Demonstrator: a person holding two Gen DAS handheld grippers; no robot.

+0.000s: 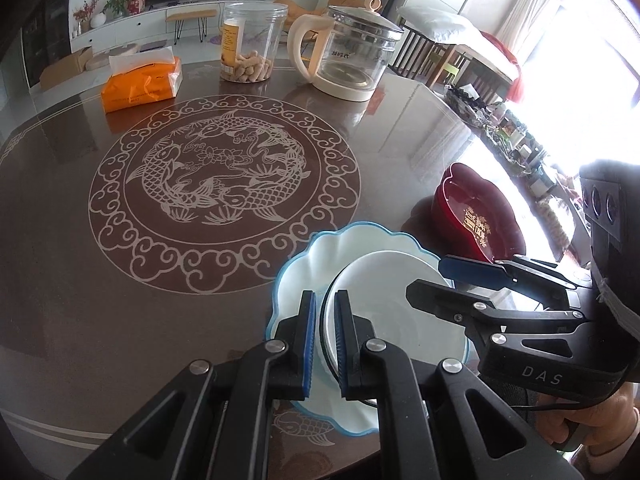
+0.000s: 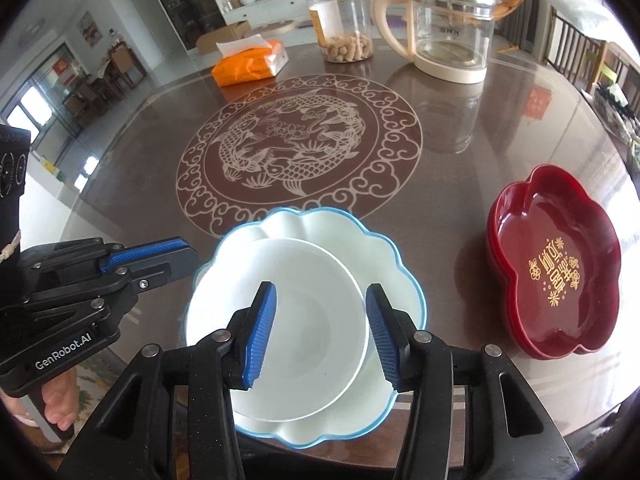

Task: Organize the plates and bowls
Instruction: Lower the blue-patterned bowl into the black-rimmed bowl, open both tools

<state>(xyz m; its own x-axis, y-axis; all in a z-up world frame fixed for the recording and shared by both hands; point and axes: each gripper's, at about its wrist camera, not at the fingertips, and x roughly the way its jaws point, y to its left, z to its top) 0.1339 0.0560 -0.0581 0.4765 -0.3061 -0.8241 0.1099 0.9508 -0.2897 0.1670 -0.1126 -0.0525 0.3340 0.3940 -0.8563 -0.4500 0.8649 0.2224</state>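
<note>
Left gripper (image 1: pixel 324 344): I see it pinching the white bowl's (image 2: pixel 296 320) left rim.
Right gripper (image 2: pixel 322 336): spread over the bowl.
Bowl: sits in scalloped plate (image 2: pixel 384 248).
Red dishes (image 2: pixel 556 264): right, on surface (image 2: pixel 120 220).

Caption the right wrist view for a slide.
Open right gripper over white plate stacked on blue-rimmed plate; red bowls alongside.

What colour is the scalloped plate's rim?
Light blue on the white scalloped plate; clearest in the right wrist view.
</note>
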